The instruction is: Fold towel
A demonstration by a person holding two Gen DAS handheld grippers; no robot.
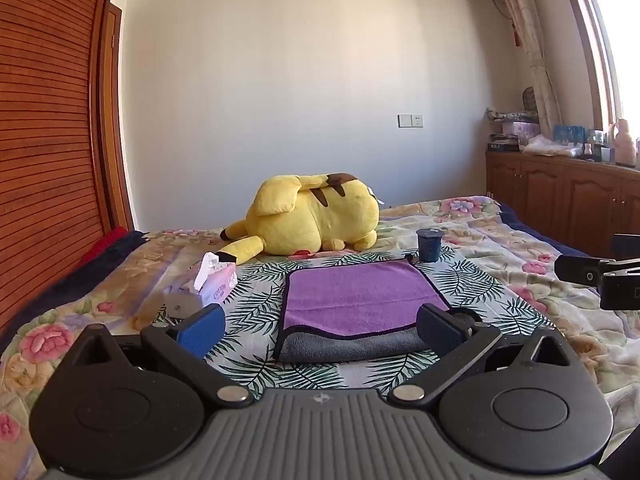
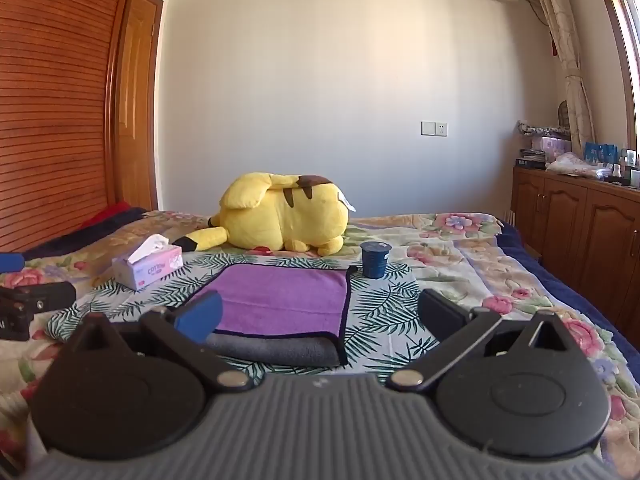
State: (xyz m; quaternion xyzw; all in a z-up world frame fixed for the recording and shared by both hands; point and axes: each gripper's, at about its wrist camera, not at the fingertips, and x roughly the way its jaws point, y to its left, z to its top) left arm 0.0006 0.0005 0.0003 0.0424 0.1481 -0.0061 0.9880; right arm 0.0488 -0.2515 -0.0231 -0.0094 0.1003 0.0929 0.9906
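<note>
The towel [image 1: 360, 304] is lying flat on the bed [image 1: 520, 280], purple face up, its near edge doubled so the grey underside is showing; I am judging one fold made, with further folds possibly remaining. I am holding the left gripper [image 1: 320, 330] and the right gripper [image 2: 320, 316] just short of that edge, both spread wide and grasping nothing. A dark cup [image 1: 429, 245], tissue box [image 1: 218, 286] and yellow plush toy [image 1: 316, 216] are sitting beyond.

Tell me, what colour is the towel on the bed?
The towel is purple on top, grey underneath, with a dark edge. The left wrist view shows it best.
</note>
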